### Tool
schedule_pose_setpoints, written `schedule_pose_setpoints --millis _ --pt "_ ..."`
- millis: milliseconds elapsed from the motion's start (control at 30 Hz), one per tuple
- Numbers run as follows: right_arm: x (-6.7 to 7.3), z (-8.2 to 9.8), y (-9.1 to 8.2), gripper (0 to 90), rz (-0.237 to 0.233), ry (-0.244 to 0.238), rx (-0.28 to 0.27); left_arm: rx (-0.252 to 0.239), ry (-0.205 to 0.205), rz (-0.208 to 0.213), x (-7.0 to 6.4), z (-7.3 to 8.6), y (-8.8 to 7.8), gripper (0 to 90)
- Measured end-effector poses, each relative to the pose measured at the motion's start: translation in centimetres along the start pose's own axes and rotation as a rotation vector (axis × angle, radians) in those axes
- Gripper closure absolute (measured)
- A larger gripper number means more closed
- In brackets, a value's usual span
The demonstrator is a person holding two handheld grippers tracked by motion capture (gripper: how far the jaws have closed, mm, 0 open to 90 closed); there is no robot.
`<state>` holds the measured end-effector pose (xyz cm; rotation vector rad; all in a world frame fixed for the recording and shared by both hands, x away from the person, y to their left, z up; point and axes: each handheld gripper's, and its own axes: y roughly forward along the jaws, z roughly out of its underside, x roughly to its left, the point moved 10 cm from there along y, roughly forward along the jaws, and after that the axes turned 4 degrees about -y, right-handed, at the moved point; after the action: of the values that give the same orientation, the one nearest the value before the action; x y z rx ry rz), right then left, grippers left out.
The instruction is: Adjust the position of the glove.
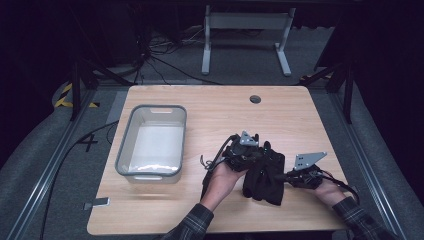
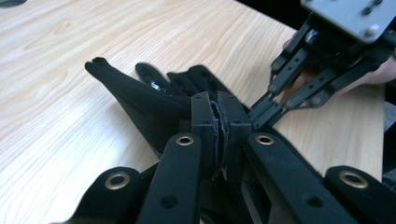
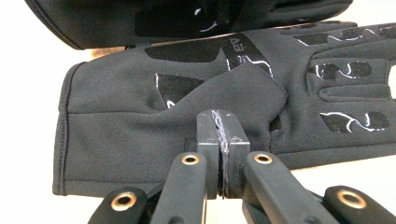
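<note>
Two black gloves (image 1: 264,180) lie together on the wooden table (image 1: 210,110), near its front right. My left gripper (image 1: 259,161) is shut on a fold of glove fabric (image 2: 140,100), whose fingers point away up-left in the left gripper view. My right gripper (image 1: 283,176) comes in from the right and is shut on a flap of the lower glove (image 3: 140,116), which lies flat with shiny grip patches showing. The second glove (image 3: 187,18) lies just beyond it. The left gripper view has the right gripper (image 2: 258,115) meeting the gloves close to the left gripper (image 2: 218,108).
A grey-rimmed white bin (image 1: 159,107) stands on the left half of the table. A round cable hole (image 1: 255,99) sits near the far edge. Beyond the table are cables and a white table frame (image 1: 245,22) on the floor.
</note>
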<state>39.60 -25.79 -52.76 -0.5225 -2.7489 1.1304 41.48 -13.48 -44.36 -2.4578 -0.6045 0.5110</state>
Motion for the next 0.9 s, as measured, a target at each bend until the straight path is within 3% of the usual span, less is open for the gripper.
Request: schedule_pose_setpoints --millis 567,633,900 --pt "-0.2 -0.1 -0.7 89.8 0.014 -0.005 -0.007 0.036 -0.004 0.062 -1.7 -0.1 4.0 86.9" --pt "-0.9 0.0 -1.9 89.8 0.060 0.002 -0.019 0.041 0.001 0.065 -1.9 -0.1 4.3 86.8" --pt "-2.4 1.1 -3.5 89.8 0.106 0.050 -0.037 0.061 0.012 0.085 -2.8 0.1 5.9 86.5"
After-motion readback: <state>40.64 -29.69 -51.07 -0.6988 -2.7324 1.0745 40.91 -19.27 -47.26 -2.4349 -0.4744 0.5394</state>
